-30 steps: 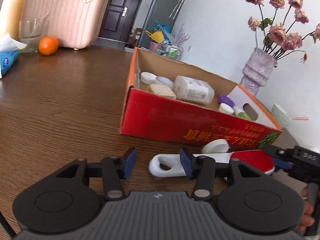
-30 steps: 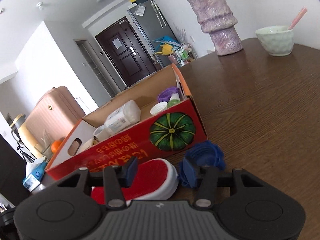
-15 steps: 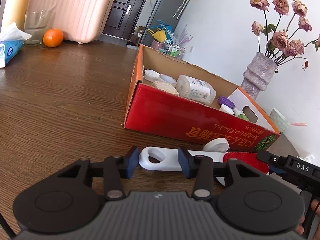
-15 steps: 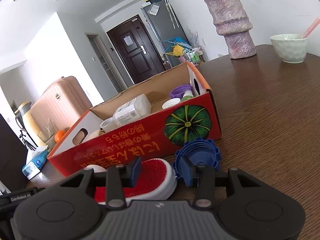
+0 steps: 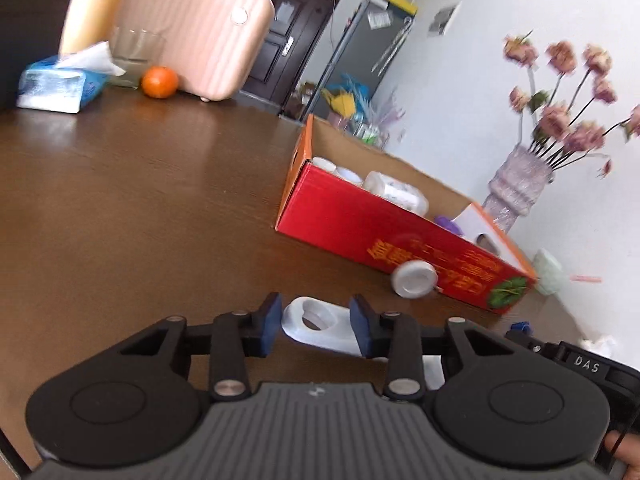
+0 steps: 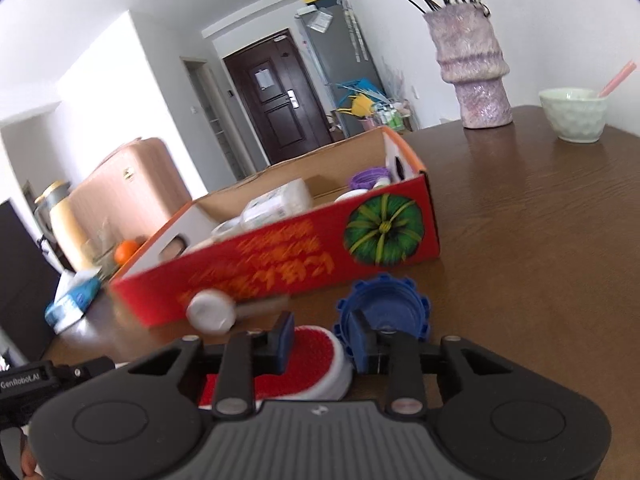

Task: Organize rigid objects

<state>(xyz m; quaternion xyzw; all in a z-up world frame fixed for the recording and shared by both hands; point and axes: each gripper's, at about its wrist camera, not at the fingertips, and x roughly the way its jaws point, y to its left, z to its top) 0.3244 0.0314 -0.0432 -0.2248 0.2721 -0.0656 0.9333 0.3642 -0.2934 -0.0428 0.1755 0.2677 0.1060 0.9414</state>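
Plainly, white-handled brush (image 6: 304, 364) with red bristle pad

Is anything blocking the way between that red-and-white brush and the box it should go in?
Only the box's own red front wall, which the brush must be lifted over. A white cap lies against that wall to the left, and a blue lid lies right beside the brush. The box is open on top.

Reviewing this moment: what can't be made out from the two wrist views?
- Left wrist view: the brush past its white handle is hidden by the left gripper.
- Right wrist view: the brush's red head is partly covered by the right gripper.
- Both views: the box print is motion-blurred; its near wall hides most contents.
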